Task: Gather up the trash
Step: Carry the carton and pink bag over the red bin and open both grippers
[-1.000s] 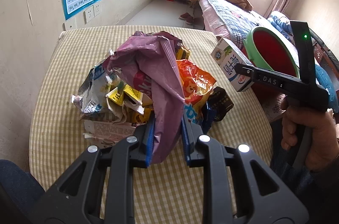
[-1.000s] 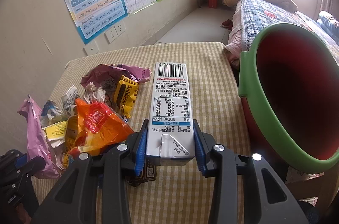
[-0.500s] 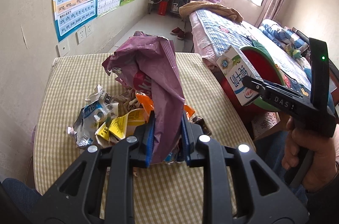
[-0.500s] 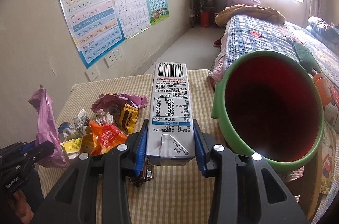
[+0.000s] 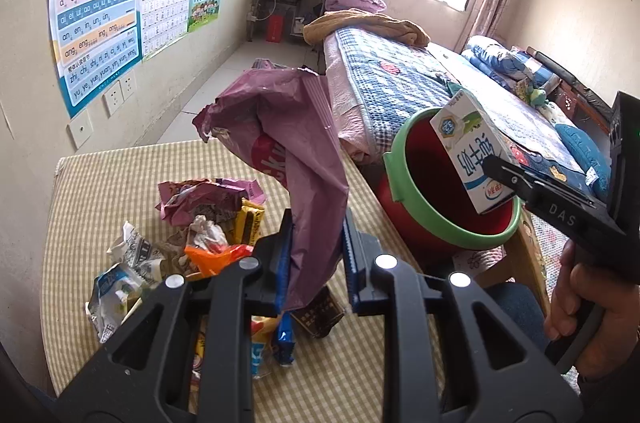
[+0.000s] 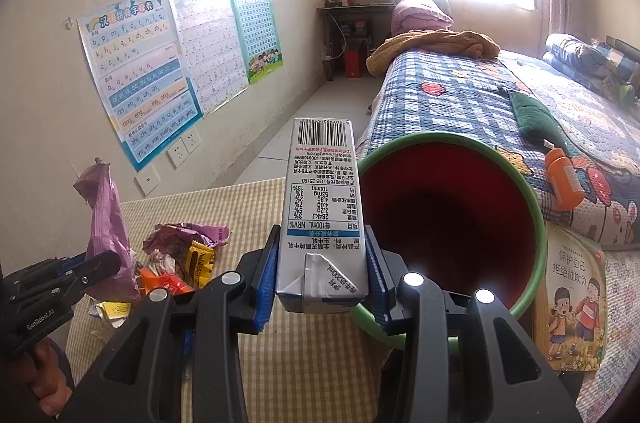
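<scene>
My left gripper (image 5: 316, 259) is clamped on a purple bag (image 5: 296, 163); the crumpled plastic runs up between the two blue pads (image 5: 283, 263) and flares open above them, with its lower end hanging below the fingertips. The bag is lifted clear of the table (image 5: 120, 167), which has a checked yellow cloth. Under and to the left of the bag lies the rest of the trash pile (image 5: 200, 247): a crushed purple wrapper, a yellow wrapper, an orange one, torn white packaging and a dark packet just below my fingers.

My right gripper (image 6: 322, 275) is closed on a milk carton (image 6: 322, 211). The pads press its two narrow sides near the folded end, and the carton sticks straight out ahead of the fingers with the barcode at the far end. From the left wrist view the carton (image 5: 472, 151) is held in front of the mouth of the bin (image 5: 404, 195), a red bucket with a green rim that sits beside the table's right edge. In the right wrist view the bin (image 6: 536, 223) opens just to the right of the carton, and the near part of the rim passes behind my right fingertip.

A children's book (image 6: 572, 307) lies right of the bin, next to the bed (image 6: 460, 103)
</scene>
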{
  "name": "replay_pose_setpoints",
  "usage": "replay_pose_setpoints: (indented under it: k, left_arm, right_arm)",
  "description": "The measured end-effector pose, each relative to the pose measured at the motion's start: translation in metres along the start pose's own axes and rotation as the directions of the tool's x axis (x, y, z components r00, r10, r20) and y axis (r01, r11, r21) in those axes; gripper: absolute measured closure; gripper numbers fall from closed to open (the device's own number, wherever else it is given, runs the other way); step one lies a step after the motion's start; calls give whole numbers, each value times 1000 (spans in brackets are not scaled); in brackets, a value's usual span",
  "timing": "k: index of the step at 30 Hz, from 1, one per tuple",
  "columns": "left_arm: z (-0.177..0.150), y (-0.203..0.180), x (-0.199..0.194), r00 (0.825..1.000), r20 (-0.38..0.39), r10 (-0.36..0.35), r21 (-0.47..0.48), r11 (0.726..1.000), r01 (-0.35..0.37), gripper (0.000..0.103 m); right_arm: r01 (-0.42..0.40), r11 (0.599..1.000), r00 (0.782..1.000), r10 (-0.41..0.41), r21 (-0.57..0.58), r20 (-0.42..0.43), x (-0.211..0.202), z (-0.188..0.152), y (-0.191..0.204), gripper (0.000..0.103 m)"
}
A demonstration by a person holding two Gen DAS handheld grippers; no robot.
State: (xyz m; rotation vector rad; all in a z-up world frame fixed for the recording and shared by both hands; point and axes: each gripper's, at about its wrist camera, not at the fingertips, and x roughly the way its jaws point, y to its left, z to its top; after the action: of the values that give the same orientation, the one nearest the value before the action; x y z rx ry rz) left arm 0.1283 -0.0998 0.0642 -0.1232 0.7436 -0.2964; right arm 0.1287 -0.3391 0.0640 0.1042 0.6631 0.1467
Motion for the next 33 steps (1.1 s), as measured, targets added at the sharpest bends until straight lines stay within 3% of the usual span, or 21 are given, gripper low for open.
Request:
replay_pose_setpoints:
  k: [16, 33]
  left_arm:
    - [30, -76, 54, 989, -49, -139, 106, 984, 143, 81]
    - [46, -134, 119, 971, -120, -208, 148, 963, 224, 79]
  right_arm:
    - [133, 985, 991, -135, 112, 14, -7, 2, -90, 65]
    - [156, 978, 988, -154, 135, -27, 13, -8, -133, 65]
